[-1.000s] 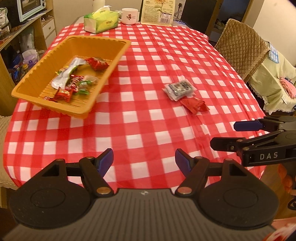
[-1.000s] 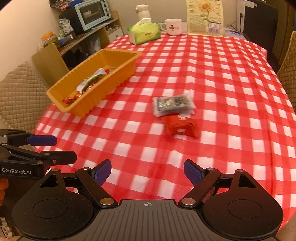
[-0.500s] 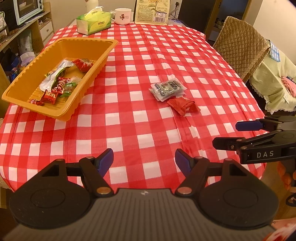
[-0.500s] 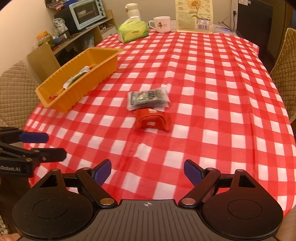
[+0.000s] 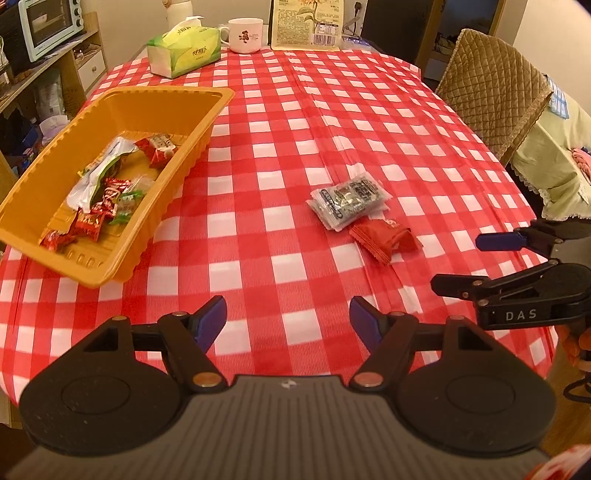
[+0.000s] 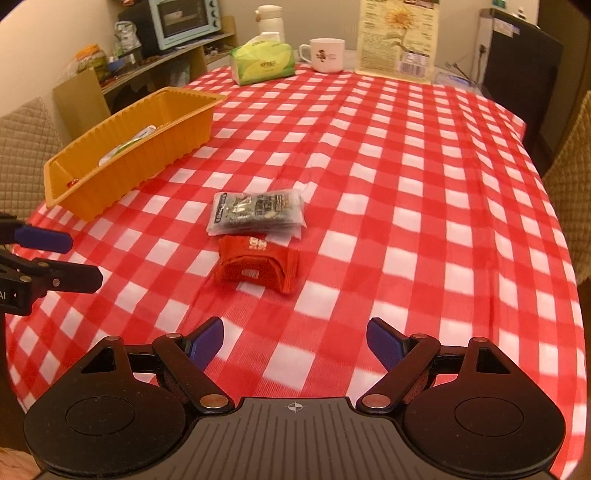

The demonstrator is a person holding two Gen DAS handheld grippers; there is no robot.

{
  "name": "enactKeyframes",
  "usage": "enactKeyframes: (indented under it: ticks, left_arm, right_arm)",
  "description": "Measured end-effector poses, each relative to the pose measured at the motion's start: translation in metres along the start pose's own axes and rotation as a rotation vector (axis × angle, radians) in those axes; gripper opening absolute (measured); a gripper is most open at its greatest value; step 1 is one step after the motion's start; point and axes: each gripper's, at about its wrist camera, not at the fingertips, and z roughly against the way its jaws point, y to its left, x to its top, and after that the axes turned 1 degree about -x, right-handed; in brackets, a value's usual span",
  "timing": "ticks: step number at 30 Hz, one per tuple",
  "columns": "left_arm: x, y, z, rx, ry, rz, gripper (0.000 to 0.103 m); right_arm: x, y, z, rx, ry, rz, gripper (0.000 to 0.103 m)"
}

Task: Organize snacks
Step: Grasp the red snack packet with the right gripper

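Observation:
An orange tray [image 5: 207, 122] holding several wrapped snacks [image 5: 107, 199] sits on the left of the red-checked table; it also shows in the right wrist view [image 6: 122, 158]. A grey-black snack packet [image 5: 347, 201] [image 6: 256, 212] and a red snack packet [image 5: 384, 236] [image 6: 256, 264] lie side by side mid-table. My left gripper [image 5: 288, 319] is open and empty above the near table edge. My right gripper [image 6: 295, 341] is open and empty, just short of the red packet. Each gripper shows at the edge of the other's view.
A green tissue box [image 5: 184, 51], a white mug [image 5: 245, 35] and a sunflower-print bag [image 5: 306, 24] stand at the table's far end. Quilted chairs [image 5: 495, 85] flank the table. A shelf with a toaster oven [image 5: 48, 26] is at left.
Both grippers have shifted over the table: the right one has come closer to the two loose packets, which now look larger and more central. Both stay open.

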Motion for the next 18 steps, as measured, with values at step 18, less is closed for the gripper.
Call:
enactKeyframes:
  ticks: [18]
  left_arm:
    - [0.024, 0.007, -0.031, 0.004, 0.033, -0.003, 0.072]
  right_arm:
    - [0.032, 0.009, -0.053, 0.079, -0.017, 0.237, 0.067]
